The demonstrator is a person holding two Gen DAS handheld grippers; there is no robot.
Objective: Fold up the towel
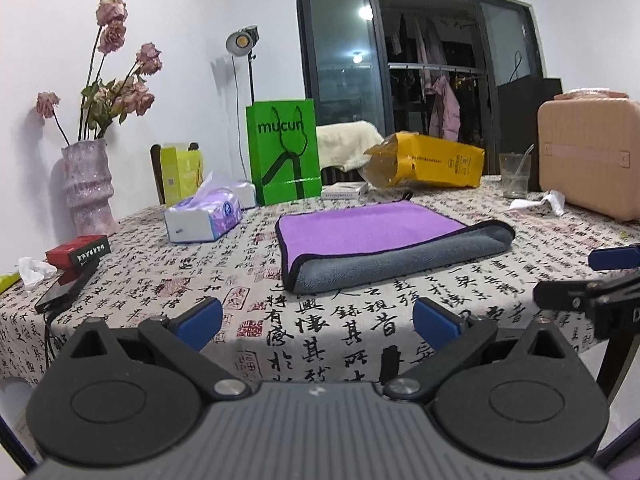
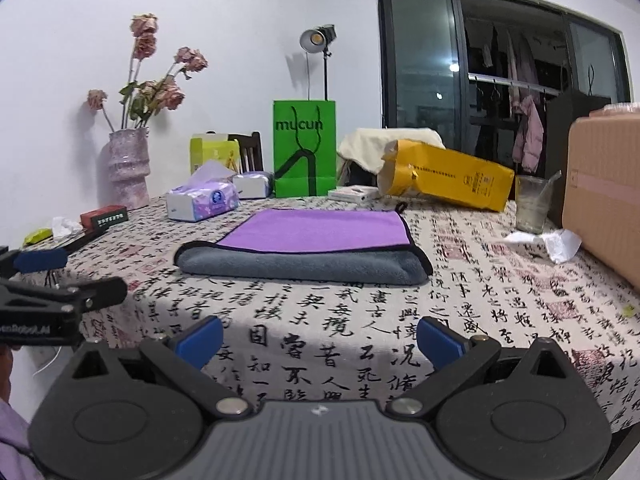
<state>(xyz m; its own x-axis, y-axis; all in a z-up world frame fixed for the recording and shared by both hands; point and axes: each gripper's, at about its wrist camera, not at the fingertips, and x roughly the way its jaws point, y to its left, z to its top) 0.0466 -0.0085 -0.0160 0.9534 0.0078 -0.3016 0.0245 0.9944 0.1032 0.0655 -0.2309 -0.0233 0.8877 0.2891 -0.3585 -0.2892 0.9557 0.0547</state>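
Observation:
A purple and grey towel lies folded flat on the calligraphy tablecloth, purple face up, grey fold along its near edge. It also shows in the right wrist view. My left gripper is open and empty, held at the table's near edge, short of the towel. My right gripper is open and empty, also back at the near edge. The right gripper shows at the right of the left wrist view; the left gripper shows at the left of the right wrist view.
Around the towel stand a tissue pack, a green bag, a yellow bag, a glass, a pink case, a vase of flowers, a red box and a phone.

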